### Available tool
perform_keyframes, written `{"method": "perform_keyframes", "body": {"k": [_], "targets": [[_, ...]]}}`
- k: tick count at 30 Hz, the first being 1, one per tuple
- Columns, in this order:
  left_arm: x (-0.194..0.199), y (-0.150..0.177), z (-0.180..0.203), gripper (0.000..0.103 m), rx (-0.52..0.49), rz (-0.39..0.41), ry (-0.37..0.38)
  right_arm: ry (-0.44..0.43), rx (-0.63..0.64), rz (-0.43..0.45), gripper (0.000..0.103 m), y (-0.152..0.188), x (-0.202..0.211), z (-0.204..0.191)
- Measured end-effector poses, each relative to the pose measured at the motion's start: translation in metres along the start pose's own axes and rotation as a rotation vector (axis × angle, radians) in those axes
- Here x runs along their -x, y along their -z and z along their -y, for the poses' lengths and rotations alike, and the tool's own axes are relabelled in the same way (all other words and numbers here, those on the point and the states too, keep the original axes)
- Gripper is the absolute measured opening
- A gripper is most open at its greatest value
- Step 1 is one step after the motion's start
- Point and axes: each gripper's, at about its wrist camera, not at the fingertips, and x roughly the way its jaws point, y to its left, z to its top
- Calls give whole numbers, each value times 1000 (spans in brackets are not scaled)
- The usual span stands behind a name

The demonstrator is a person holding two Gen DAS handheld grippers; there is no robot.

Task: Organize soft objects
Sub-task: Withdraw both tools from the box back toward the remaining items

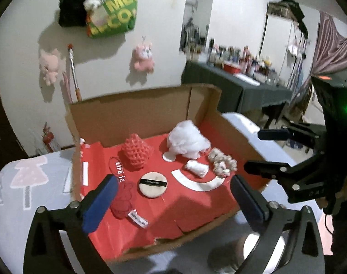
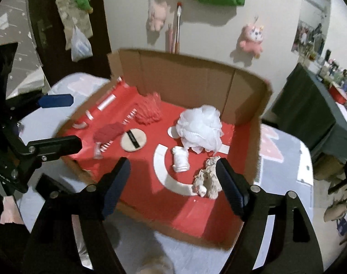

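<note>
An open cardboard box (image 1: 230, 123) (image 2: 262, 114) with a red floor holds the soft objects: a white mesh bath pouf (image 1: 187, 138) (image 2: 200, 125), a red waffle sponge (image 1: 136, 151) (image 2: 149, 110), a round powder puff (image 1: 152, 183) (image 2: 133, 139), a small white rolled cloth (image 1: 196, 167) (image 2: 180, 159), a beige scrunchie (image 1: 222, 162) (image 2: 206, 178) and a red knitted piece (image 1: 123, 198) (image 2: 109, 131). My left gripper (image 1: 173, 199) is open above the box's near edge, empty. My right gripper (image 2: 173, 182) is open, its right finger beside the scrunchie; it also shows in the left wrist view (image 1: 264, 150).
The box sits on a bed with a grey printed cover (image 1: 25, 182). Pink plush toys (image 1: 143, 57) and a green bag (image 1: 114, 11) hang on the wall behind. A dark table with bottles (image 1: 241, 68) stands at the right.
</note>
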Motion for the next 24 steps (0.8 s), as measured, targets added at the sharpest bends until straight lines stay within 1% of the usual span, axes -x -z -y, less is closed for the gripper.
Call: {"method": "perform_keyframes", "body": {"k": [3, 7, 9, 16, 21, 24], "targets": [[28, 11, 13, 103, -18, 68, -7, 5, -7, 62, 80, 10, 28, -10], [60, 26, 28, 103, -20, 131, -6, 30, -15, 156, 81, 32, 68, -26], [74, 36, 34, 103, -19, 164, -16, 42, -35, 187, 82, 44, 84, -31], [109, 78, 53, 103, -26, 267, -67, 90, -70, 290, 82, 88, 120, -48], [114, 110, 60, 103, -2, 291, -84, 108, -98, 338, 83, 121, 131, -59], [112, 128, 64, 103, 7, 284, -94, 135, -113, 362, 88, 141, 132, -65]]}}
